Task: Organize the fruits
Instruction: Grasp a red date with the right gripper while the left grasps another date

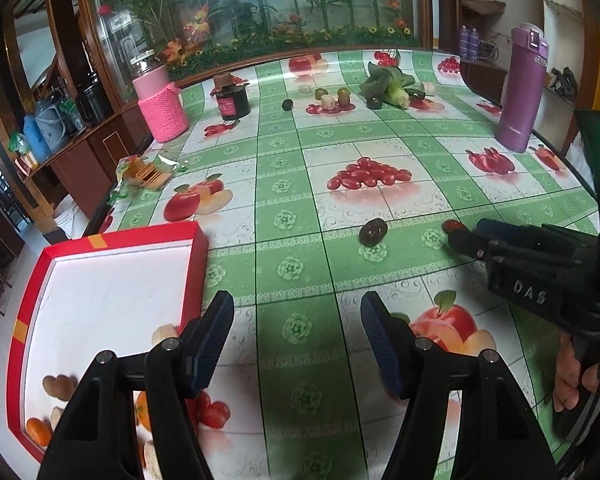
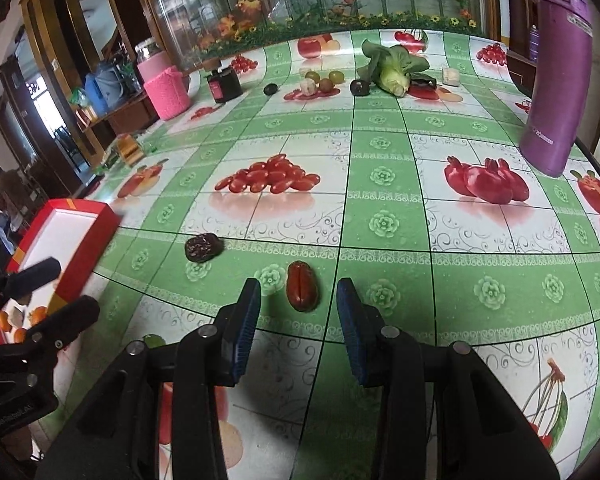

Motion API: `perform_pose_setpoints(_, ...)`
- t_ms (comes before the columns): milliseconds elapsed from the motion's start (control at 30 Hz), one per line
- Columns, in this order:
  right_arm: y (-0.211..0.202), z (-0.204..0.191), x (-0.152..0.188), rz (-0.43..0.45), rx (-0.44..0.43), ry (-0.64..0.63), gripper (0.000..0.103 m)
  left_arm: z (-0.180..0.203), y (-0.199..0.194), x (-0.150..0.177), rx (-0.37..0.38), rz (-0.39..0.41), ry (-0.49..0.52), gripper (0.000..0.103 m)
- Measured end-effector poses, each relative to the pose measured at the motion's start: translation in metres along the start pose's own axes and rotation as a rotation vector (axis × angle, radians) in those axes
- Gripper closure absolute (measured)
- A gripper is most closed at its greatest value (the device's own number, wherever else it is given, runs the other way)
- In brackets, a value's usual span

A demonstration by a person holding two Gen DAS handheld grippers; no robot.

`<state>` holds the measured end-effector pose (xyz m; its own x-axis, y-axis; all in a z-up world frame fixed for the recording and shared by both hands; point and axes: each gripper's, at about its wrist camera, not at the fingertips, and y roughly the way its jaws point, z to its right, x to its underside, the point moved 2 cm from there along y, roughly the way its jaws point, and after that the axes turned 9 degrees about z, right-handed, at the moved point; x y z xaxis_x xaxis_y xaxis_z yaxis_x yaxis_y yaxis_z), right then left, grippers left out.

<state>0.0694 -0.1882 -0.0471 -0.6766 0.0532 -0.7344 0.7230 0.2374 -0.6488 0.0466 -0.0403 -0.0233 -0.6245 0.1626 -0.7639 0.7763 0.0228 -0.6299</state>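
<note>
Sorting: under way, by the look of it; several pieces boxed, more loose.
Red box: near left edge of tablecloth; holds orange pieces and pale pieces.
Right gripper: jaws wide apart, empty, straddling red date without touching.
Left gripper: spread open, empty, beside box.
Dark fruit: loose, between box and date.
Far end: kiwis, leafy vegetable, uncollected.

glossy tablecloth; knitted, seemingly woollen jar cover
</note>
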Motion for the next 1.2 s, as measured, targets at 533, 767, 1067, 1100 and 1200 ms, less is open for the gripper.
perform_pose_setpoints(533,-0.007,0.012,-0.007,0.017,0.038,0.066,0.085,0.025,0.039,-0.016,0.058,-0.070,0.006,0.037)
perform_pose_setpoints(767,-0.012,0.023,-0.012,0.035,0.030,0.131,0.085,0.039,0.060,-0.030,0.094,-0.083,0.001,0.038)
perform_pose_setpoints(1067,-0.011,0.023,-0.013,0.037,0.026,0.134,0.085,0.041,0.077,-0.027,0.125,-0.122,-0.031,0.062)
perform_pose_setpoints(1100,-0.012,0.023,-0.013,0.038,0.026,0.135,0.085,0.041,0.078,-0.027,0.126,-0.123,-0.032,0.065)
perform_pose_setpoints(1200,-0.012,0.024,-0.013,0.037,0.030,0.136,0.085,0.042,0.080,-0.028,0.130,-0.111,-0.041,0.069)
